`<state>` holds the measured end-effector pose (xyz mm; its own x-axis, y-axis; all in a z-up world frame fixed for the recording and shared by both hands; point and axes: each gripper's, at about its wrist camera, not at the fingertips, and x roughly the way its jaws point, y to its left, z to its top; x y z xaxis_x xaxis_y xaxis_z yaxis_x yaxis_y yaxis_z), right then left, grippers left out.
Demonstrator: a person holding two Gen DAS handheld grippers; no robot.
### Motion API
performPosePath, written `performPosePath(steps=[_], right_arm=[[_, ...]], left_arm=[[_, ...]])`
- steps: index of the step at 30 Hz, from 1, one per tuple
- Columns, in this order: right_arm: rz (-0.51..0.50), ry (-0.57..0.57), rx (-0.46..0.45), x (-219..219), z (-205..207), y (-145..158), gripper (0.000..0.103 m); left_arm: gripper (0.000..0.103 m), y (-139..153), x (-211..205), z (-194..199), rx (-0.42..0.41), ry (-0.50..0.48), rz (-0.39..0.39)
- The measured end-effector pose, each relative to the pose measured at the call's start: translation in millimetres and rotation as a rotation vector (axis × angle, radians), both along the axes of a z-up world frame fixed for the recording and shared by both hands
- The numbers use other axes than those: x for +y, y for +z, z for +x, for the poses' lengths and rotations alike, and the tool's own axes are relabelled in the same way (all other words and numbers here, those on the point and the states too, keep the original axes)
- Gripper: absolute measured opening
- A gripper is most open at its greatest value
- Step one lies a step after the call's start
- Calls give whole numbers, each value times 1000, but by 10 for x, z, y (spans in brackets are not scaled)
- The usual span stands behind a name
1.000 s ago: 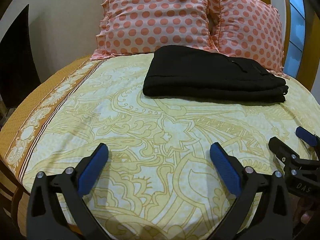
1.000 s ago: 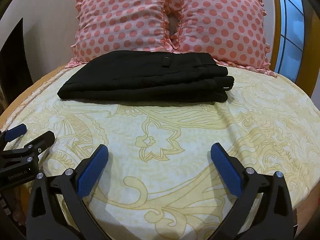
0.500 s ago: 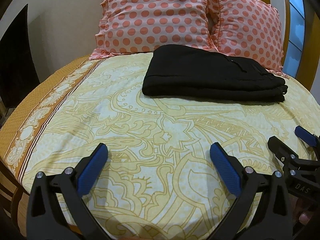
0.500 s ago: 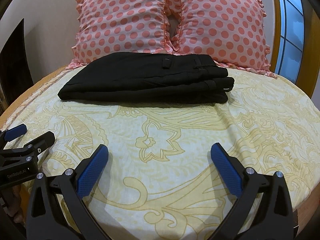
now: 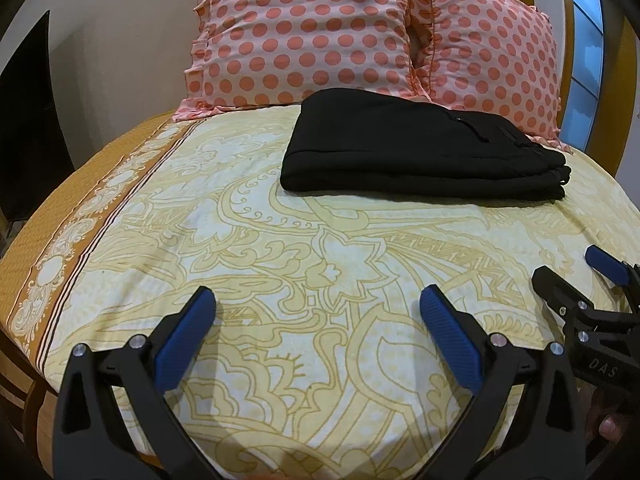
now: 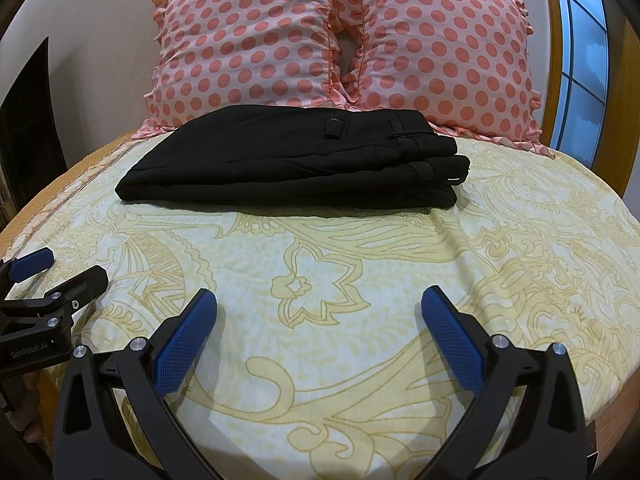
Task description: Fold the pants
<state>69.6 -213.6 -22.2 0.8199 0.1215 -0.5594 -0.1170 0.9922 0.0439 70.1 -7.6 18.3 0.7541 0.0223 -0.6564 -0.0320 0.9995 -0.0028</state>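
Note:
Black pants lie folded in a flat stack on the yellow patterned bedsheet, just in front of the pillows; they also show in the right wrist view. My left gripper is open and empty, well short of the pants, low over the near part of the bed. My right gripper is open and empty, also near the front. The right gripper shows at the left wrist view's right edge; the left gripper shows at the right wrist view's left edge.
Two pink polka-dot pillows lean against the wall behind the pants. A window with a wooden frame is at the right. A dark panel stands left of the bed. The bed's brown border runs along the left.
Both views have shifted very slightly; the pants sit a touch lower in frame. Both grippers stay open and the pants have not moved.

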Motion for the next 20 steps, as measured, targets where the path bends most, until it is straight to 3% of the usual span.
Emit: performPosePath(steps=[20], right_arm=[[0,0,-2,-11,6,3,102]], left_arm=[[101,-6,1,-29,-6,-25,3]])
